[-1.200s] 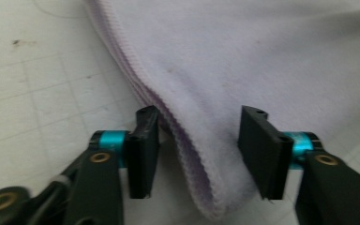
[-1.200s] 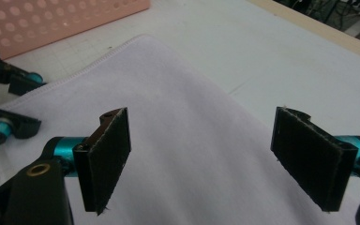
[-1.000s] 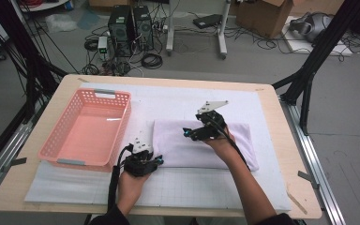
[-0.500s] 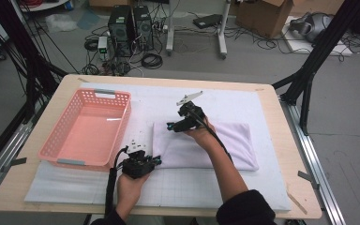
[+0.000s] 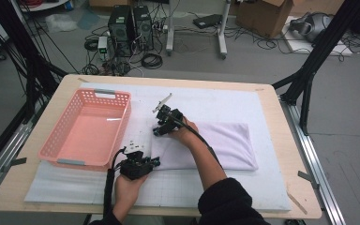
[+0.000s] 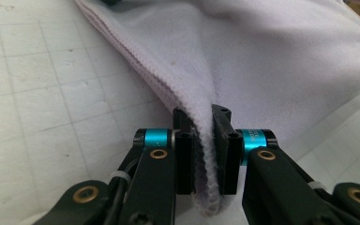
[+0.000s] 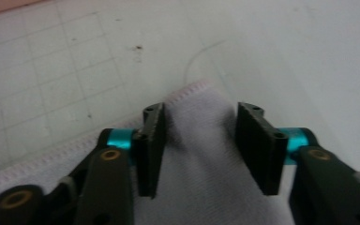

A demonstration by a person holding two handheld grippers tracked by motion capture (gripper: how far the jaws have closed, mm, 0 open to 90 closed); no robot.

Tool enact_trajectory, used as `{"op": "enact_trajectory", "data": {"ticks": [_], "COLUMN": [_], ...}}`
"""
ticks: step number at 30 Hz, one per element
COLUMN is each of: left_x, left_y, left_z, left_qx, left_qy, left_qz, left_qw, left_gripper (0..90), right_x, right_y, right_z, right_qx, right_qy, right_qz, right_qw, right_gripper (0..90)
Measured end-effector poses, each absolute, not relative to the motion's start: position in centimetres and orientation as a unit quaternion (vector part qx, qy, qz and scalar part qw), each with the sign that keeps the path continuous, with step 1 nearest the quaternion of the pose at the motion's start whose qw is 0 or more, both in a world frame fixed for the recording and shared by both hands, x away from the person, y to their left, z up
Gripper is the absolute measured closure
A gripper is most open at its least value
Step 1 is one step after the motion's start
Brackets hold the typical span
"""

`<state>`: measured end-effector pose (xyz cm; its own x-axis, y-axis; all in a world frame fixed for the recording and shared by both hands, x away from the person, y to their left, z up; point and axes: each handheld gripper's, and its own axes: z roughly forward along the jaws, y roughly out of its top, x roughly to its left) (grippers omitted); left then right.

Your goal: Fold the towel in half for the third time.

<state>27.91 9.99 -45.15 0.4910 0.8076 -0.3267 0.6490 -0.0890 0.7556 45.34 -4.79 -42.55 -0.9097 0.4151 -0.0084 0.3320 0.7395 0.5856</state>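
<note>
Gripping: left gripper (image 6: pixel 203 154) clamps the near corner of the folded white fleece towel (image 5: pixel 215 143).
Closing: right gripper (image 7: pixel 201 140), jaws just narrowing, straddles the far corner without pressing.
Towel place: centre of frame, on the white gridded mat (image 5: pixel 243 103).
Basket: pink plastic basket (image 5: pixel 88 129), at left.

towel (image 5: pixel 225 143): pale lilac-white, plain (a stitched hem is seen along its edge)
basket (image 5: pixel 86 129): salmon pink, latticed walls
mat (image 5: pixel 215 101): white, ruled with a faint grey grid
table (image 5: pixel 281 140): light wood
jaws: black, with turquoise collars
</note>
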Motion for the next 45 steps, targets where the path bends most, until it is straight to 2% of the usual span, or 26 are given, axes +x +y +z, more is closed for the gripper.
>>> {"op": "enact_trajectory", "data": {"ticks": [3,5,14,18,31,45], "left_x": [27.8,27.6,27.1,27.5,29.3,30.9], "left_y": [10.2,10.3,11.1,10.5,4.7,-1.8], "left_z": [-45.0,-44.8,-41.7,-40.2,-37.3,-38.3], "left_qx": [0.731,0.731,0.722,0.725,0.750,0.773], "left_qy": [0.500,0.498,0.480,0.463,0.417,0.387], "left_qz": [0.085,0.084,0.091,0.094,0.075,0.051], "left_qw": [0.456,0.458,0.490,0.501,0.508,0.500], "left_gripper": [80.9,81.0,81.1,81.1,81.0,80.8], "right_x": [45.1,44.8,44.1,44.1,43.8,43.4], "right_y": [-4.6,-4.6,-5.4,-6.6,-13.7,-21.4], "right_z": [-42.3,-42.0,-40.0,-38.6,-36.0,-37.1], "right_qx": [0.185,0.176,0.187,0.188,0.218,0.260], "right_qy": [0.935,0.937,0.907,0.894,0.864,0.845], "right_qz": [0.296,0.295,0.374,0.404,0.448,0.456], "right_qw": [0.063,0.067,0.047,0.055,0.079,0.098], "right_gripper": [78.0,81.9,82.4,82.5,82.4,82.4]}}
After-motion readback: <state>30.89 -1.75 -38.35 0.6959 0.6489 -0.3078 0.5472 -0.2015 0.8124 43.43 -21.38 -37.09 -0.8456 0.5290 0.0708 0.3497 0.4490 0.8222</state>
